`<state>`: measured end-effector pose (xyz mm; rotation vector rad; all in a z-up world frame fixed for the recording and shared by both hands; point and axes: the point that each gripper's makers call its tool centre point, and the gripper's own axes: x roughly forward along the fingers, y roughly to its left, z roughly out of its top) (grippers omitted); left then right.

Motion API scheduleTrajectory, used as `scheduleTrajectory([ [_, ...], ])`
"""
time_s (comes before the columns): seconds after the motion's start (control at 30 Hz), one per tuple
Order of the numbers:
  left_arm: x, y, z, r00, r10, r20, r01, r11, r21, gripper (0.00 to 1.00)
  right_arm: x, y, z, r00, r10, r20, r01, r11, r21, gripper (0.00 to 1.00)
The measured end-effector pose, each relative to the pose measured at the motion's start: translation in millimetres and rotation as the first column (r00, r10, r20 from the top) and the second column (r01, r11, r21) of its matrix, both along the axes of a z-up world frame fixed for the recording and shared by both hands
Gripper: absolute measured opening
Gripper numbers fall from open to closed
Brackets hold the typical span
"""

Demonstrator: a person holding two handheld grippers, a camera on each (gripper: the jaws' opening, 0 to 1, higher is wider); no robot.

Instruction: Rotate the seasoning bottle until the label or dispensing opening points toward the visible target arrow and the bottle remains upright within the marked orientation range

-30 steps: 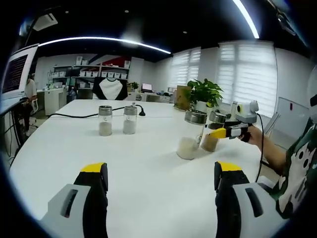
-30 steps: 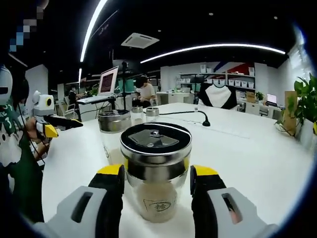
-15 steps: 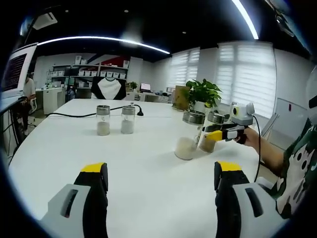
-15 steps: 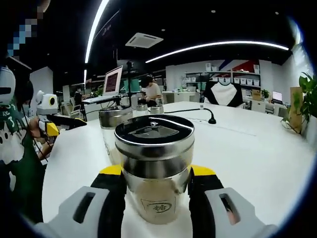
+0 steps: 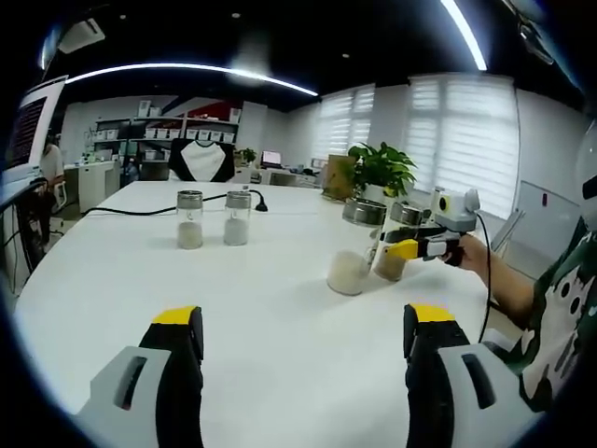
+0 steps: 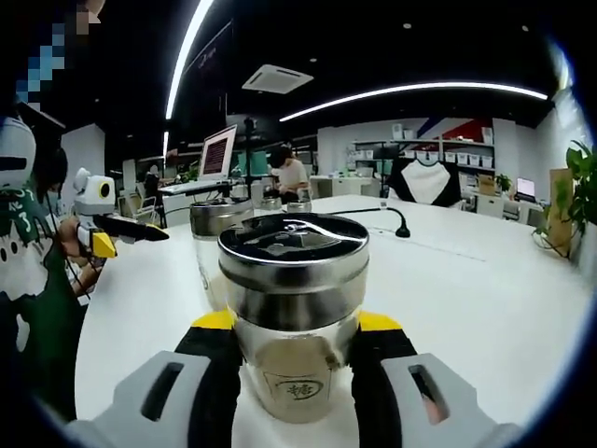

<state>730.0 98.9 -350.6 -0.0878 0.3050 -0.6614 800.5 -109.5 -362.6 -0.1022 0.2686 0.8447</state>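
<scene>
Seasoning bottle (image 6: 293, 322), steel-capped glass with brown powder, stands clamped in right gripper (image 6: 293, 329).

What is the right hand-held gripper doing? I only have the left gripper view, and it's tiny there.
Observer: The right hand-held gripper is shut on a bottle, with one jaw on each side of the glass below the steel cap.
Operator: Where is the label pointing?
Observer: The label faces straight back at the right camera, between the jaws.
Operator: Is it tilted? Anything close by?
Observer: It looks upright. A second bottle stands just behind it, toward the person's side.
</scene>
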Motion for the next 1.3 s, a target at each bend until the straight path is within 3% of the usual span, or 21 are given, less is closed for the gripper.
scheduleTrajectory([
  [0.83,1.5,1.8,2.2,1.000,0.003,0.003,-0.003,1.000,-0.007,0.94,-4.9,1.0,0.9,0.998,-0.066,-0.002,0.066,0.998,-0.017,0.44],
  [1.3,1.8,4.5,2.4,1.000,0.009,0.003,-0.009,1.000,-0.012,0.94,-4.9,-0.9,-0.5,0.987,-0.163,-0.015,0.162,0.986,-0.045,0.44],
])
